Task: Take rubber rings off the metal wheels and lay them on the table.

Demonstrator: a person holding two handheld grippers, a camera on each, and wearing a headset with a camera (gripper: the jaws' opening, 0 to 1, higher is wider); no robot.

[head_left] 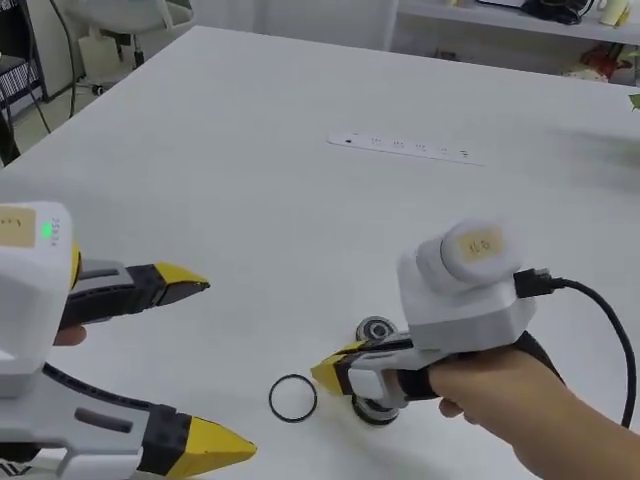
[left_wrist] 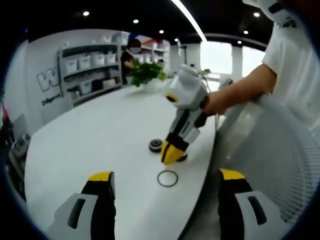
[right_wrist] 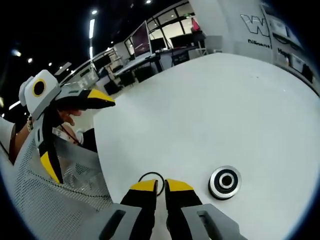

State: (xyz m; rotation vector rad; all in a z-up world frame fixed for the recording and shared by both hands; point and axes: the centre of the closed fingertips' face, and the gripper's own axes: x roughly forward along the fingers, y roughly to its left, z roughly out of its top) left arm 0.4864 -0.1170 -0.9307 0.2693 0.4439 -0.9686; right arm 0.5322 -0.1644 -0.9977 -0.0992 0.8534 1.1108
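Observation:
A black rubber ring (head_left: 293, 397) lies flat on the white table (head_left: 250, 180), just left of my right gripper (head_left: 330, 372). That gripper is shut, with nothing visible between its yellow tips. One metal wheel (head_left: 377, 329) sits just beyond it, and a second wheel (head_left: 375, 408) is partly hidden under it. In the right gripper view the ring (right_wrist: 151, 179) lies just past the closed right gripper (right_wrist: 161, 187), with a wheel (right_wrist: 224, 182) to the right. My left gripper (head_left: 215, 365) stands wide open and holds nothing. Its own view shows the ring (left_wrist: 167, 178) ahead and a wheel (left_wrist: 156, 145) further on.
A white power strip (head_left: 405, 147) lies across the far middle of the table. Shelves (head_left: 520, 30) stand behind the table and a chair (head_left: 120, 20) at the far left. The table's near edge runs close to the ring (left_wrist: 200, 165).

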